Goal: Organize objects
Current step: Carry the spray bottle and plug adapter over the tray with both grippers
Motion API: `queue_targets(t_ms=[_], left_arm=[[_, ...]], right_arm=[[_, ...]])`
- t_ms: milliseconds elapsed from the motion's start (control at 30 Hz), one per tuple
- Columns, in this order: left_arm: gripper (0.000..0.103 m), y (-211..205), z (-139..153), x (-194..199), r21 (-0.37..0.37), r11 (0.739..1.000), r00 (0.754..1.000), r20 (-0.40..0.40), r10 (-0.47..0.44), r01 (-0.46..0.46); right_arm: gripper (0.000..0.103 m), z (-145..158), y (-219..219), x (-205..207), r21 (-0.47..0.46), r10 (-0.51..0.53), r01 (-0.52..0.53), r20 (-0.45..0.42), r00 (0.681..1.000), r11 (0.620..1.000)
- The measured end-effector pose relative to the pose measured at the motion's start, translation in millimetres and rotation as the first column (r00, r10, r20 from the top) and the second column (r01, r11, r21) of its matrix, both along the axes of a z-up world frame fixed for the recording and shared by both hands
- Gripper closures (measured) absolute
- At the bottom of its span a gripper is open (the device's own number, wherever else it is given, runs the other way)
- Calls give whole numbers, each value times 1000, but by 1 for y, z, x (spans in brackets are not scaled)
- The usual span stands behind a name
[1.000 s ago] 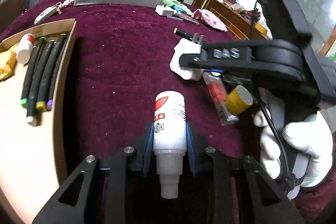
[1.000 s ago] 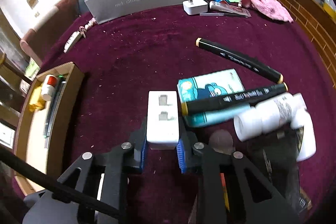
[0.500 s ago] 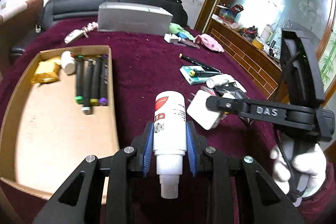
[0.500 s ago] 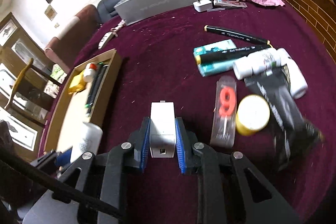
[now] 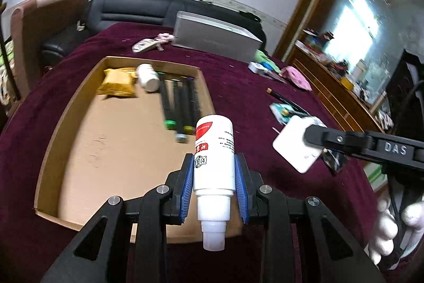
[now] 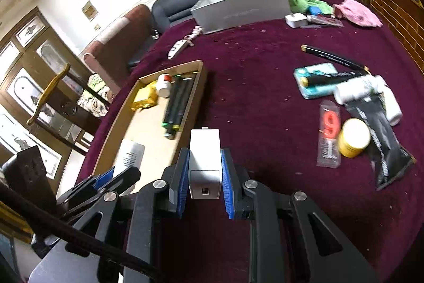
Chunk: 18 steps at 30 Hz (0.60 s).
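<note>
While the left gripper (image 5: 214,178) clamps a white plastic bottle (image 5: 214,150) between its blue ribbed pads, the bottle's stepped nozzle points back toward the camera and its label carries a red patch with printed text. It hangs over the near edge of the cardboard tray (image 5: 53,139). The right gripper (image 6: 205,171) is clenched on a white, boxy charger (image 6: 205,150) with a small port in its grey end, above the maroon cloth (image 6: 259,102) just at 3 o'clock of the tray.

Compared with a second ago, both held items have come off the cloth at the cluttered side and now sit by the tray, which fills far more of the left view.

Inside the tray, at 12 o'clock, lie dark markers (image 5: 182,100), a crinkled yellow packet (image 5: 116,82) and a small white bottle (image 5: 148,77). The cloth looks velvety and lint-flecked.
</note>
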<state>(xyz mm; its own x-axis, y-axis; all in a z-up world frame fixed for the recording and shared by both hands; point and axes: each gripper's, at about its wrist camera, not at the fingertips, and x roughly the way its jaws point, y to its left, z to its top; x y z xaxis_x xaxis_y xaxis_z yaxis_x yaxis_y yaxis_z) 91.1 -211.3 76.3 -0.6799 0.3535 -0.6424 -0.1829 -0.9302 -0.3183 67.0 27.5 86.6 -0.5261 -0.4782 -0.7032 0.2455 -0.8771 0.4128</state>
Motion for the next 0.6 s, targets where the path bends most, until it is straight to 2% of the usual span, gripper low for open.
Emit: queue_targets(t_ms=[133,333,600], left_arm=[[78,-28,-3,-13,11,998,998,7,56,-56],[78,-63,-11,-41,-11,992,991,30,130,-129],[78,-70,-20,-75,-78,986,987,54,149,-145]], right_arm=[[83,1,-23,-11,-18,34,-34,10,999,999],[83,-2,-59,-32,-36,86,-85,25,996,996],[83,-18,-100,-65,-73,132,-125,93,987,989]])
